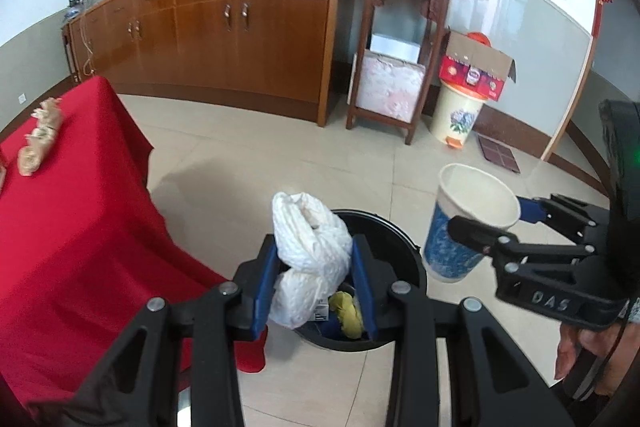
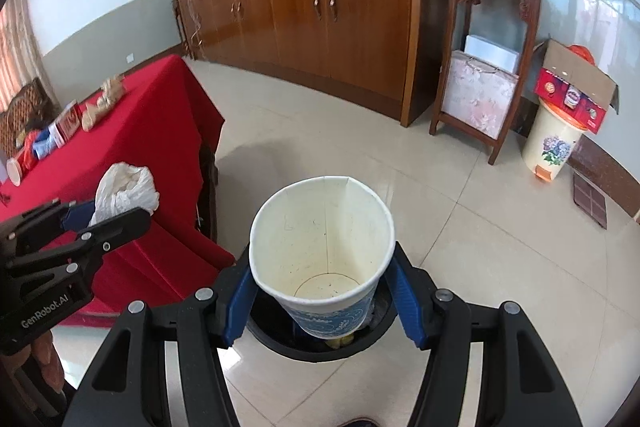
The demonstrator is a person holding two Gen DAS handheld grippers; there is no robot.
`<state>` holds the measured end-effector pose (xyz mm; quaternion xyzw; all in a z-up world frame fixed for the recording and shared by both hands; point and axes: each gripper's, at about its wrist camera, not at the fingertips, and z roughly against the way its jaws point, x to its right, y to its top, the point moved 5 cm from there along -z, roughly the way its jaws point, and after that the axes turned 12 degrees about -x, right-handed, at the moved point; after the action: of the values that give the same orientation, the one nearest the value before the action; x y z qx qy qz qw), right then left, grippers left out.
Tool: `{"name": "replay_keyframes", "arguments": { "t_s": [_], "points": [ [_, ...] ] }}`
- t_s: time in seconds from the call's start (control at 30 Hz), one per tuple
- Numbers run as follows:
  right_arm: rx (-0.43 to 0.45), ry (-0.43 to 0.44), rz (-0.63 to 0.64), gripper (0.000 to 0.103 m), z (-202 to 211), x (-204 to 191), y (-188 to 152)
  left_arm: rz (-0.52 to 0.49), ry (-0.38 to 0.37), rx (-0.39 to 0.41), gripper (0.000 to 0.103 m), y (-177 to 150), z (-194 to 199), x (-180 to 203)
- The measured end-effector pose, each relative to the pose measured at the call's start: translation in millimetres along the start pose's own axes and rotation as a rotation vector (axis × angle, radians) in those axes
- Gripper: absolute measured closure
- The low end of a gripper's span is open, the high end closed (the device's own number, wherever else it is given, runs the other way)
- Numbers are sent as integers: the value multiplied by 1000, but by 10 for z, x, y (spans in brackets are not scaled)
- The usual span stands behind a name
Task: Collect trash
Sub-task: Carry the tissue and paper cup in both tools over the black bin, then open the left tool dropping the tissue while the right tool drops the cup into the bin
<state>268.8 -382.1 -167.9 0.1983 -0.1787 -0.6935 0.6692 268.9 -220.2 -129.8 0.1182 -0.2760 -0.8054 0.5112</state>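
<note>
My left gripper is shut on a crumpled white plastic bag and holds it above a black round trash bin on the floor; the bin holds yellow and blue trash. My right gripper is shut on a white and blue paper cup, empty, held upright over the same bin. In the left wrist view the cup and right gripper sit to the right of the bin. In the right wrist view the bag and left gripper are at the left.
A table with a red cloth stands left of the bin, with packets and small items on it. A wooden sideboard, a wooden stand and a cream flowered pedal bin under a cardboard box line the far wall. The floor is beige tile.
</note>
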Motion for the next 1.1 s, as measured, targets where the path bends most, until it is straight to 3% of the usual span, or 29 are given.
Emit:
{"name": "replay_keyframes", "arguments": {
  "t_s": [0.33, 0.53, 0.57, 0.6, 0.63, 0.67, 0.77, 0.97, 1.1],
  "points": [
    [-144, 51, 104, 40, -862, 139, -104, 13, -5, -110, 65, -71, -738, -8],
    [-246, 50, 242, 39, -1342, 64, -231, 32, -29, -185, 63, -158, -1057, -19],
    [-258, 58, 254, 37, -1421, 57, -246, 32, -58, -205, 59, -178, -1119, 10],
    [-268, 52, 260, 33, -1488, 65, -255, 30, -73, -241, 45, -214, -1209, 27],
    [-280, 11, 274, 30, -1581, 85, -274, 43, -48, -269, 38, -244, -1284, 2],
    [-286, -46, 281, 20, -1651, 129, -292, 61, -17, -287, 31, -264, -1316, -47],
    [-300, -63, 252, 16, -1704, 238, -325, 111, 19, -283, 27, -326, -1267, -176],
    [-287, -85, 187, 16, -1579, 334, -312, 66, 107, -249, 25, -319, -1096, -166],
    [-269, -85, 138, 8, -1455, 326, -261, 59, 122, -225, 20, -321, -989, -196]
  ]
}}
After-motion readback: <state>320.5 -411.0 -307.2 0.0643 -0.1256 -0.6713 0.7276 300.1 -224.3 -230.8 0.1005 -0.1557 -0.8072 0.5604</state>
